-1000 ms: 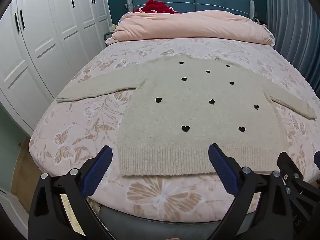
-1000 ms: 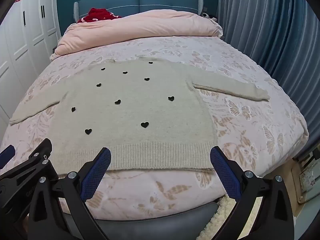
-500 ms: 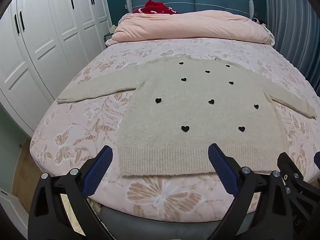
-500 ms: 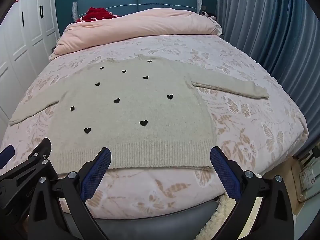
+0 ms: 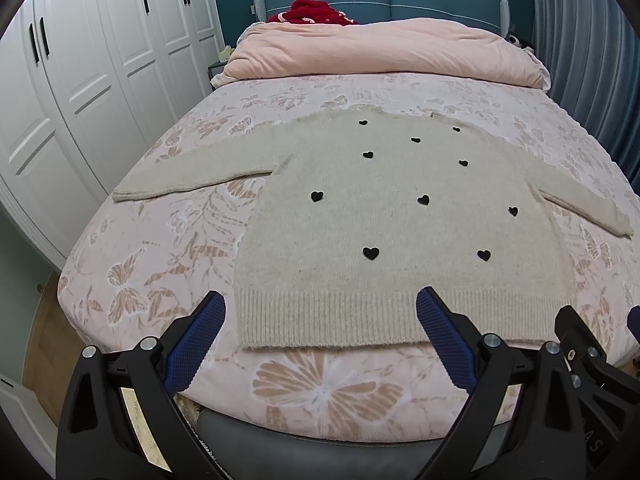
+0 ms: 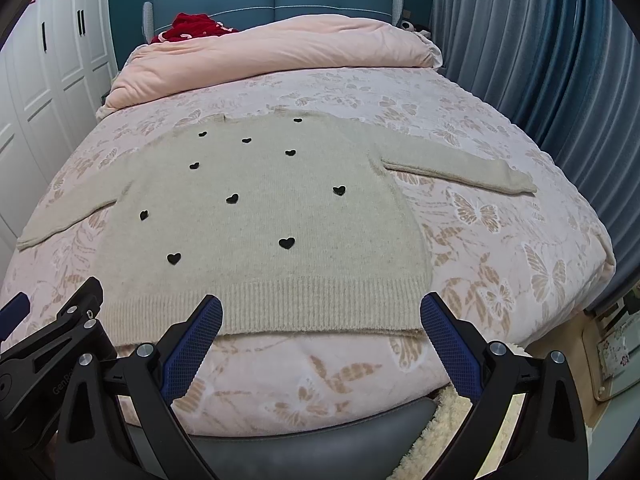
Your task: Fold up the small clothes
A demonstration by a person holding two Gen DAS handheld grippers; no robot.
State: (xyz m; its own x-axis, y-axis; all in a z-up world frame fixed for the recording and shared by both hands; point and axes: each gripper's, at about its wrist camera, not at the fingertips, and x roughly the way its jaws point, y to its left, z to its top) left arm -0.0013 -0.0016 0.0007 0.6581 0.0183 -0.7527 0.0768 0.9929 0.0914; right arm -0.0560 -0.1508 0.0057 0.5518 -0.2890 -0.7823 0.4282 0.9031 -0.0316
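A beige knit sweater [image 5: 400, 224] with small black hearts lies flat on the bed, both sleeves spread out, ribbed hem toward me. It also shows in the right wrist view [image 6: 264, 216]. My left gripper [image 5: 320, 308] is open and empty, hovering above the hem near the bed's foot. My right gripper [image 6: 320, 312] is open and empty, also just short of the hem. Part of the left gripper shows at the left edge of the right wrist view [image 6: 60, 340].
The bed [image 5: 160, 248] has a pink butterfly-print cover. A folded pink duvet [image 5: 380, 52] and a red cloth [image 5: 312, 10] lie at the head. White wardrobes [image 5: 80, 80] stand left, blue curtains [image 6: 540, 60] right. A fluffy rug [image 6: 432, 432] lies on the floor.
Both grippers have drifted very slightly; the sweater lies unchanged.
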